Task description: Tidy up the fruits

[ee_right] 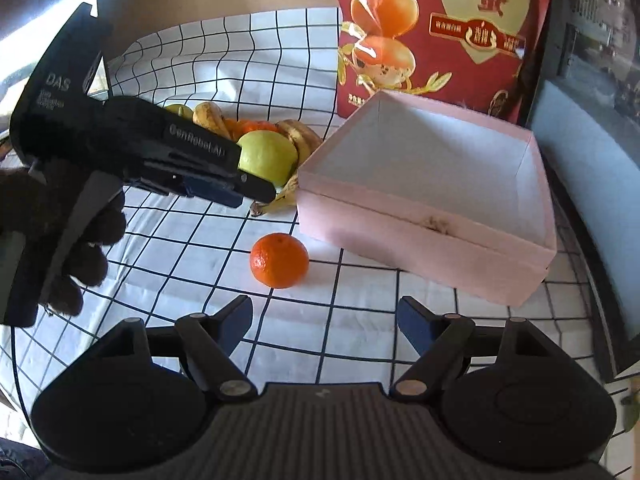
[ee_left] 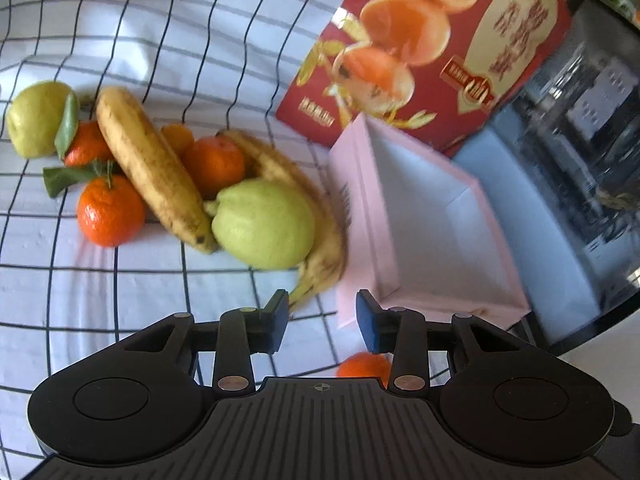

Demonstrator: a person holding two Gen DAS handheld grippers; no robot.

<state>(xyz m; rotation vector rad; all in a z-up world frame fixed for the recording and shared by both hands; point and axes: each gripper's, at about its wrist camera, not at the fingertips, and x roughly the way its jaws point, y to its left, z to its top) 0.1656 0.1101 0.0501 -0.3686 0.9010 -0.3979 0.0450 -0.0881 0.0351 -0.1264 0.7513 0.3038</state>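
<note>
1. Black tongs first: your left gripper (ee_left: 322,320) has its blue pads (ee_left: 280,318) apart with nothing between them, hanging over the checked cloth (ee_left: 120,288) just short of the fruit pile. From the right cam you can see it side-on (ee_right: 256,196), nose right by the banana tip, gripped by a dark-gloved hand (ee_right: 76,240).
2. Your right gripper (ee_right: 326,320) is spread wide, empty too, over bare cloth (ee_right: 320,344).
3. Closest thing to the right one is a lone mandarin (ee_right: 279,260), sitting on the cloth straight ahead of the jaws, apart from the pile and just beside the box's front corner. The left cam catches only a sliver of it (ee_left: 364,364) under the gripper.
4. The pink box (ee_right: 420,240) is open-topped with white inside, no fruit in it. In the left cam it's on the right (ee_left: 360,208), touching or nearly touching the curved banana.
5. The pile, left of the box:
   - a green guava (ee_left: 262,224) up front, leaning on a curved banana (ee_left: 320,240) that wraps behind it
   - a straighter banana (ee_left: 148,164) lying across the mandarins
   - a mandarin with leaves (ee_left: 110,212) at the left front, more of them tucked behind
   - a second guava (ee_left: 36,120) at the far left
6. Behind the box stands a red bag (ee_right: 440,32) with orange halves printed on it.
</note>
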